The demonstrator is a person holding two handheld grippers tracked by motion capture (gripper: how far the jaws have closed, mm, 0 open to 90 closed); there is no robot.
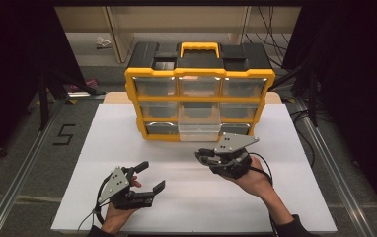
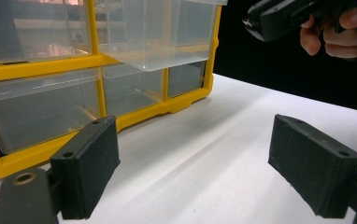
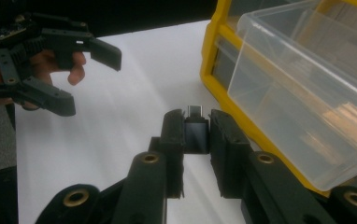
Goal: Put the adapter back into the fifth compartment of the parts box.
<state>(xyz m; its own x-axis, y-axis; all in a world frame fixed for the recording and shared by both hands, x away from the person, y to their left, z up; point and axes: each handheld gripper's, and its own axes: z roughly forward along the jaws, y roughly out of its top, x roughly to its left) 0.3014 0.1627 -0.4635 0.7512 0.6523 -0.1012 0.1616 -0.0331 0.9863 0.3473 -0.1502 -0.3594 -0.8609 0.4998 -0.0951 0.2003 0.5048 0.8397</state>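
A yellow and black organizer (image 1: 199, 94) with clear drawers stands at the back of the white table (image 1: 127, 148). Its bottom middle drawer (image 1: 199, 129) is pulled out; the same drawer (image 3: 307, 93) juts toward my right gripper. My right gripper (image 3: 197, 128) is shut on a small black adapter with a metal plug (image 3: 196, 130), held above the table just in front of the open drawer. In the high view this right gripper (image 1: 204, 157) points left. My left gripper (image 1: 150, 177) rests low at the front left, open and holding nothing, its pads (image 2: 88, 168) wide apart.
The organizer's other drawers (image 2: 36, 107) are closed and look empty. Dark floor, rails and cables surround the table, with a "5" mark (image 1: 64, 134) on the floor at the left. Bare white surface lies between the two grippers.
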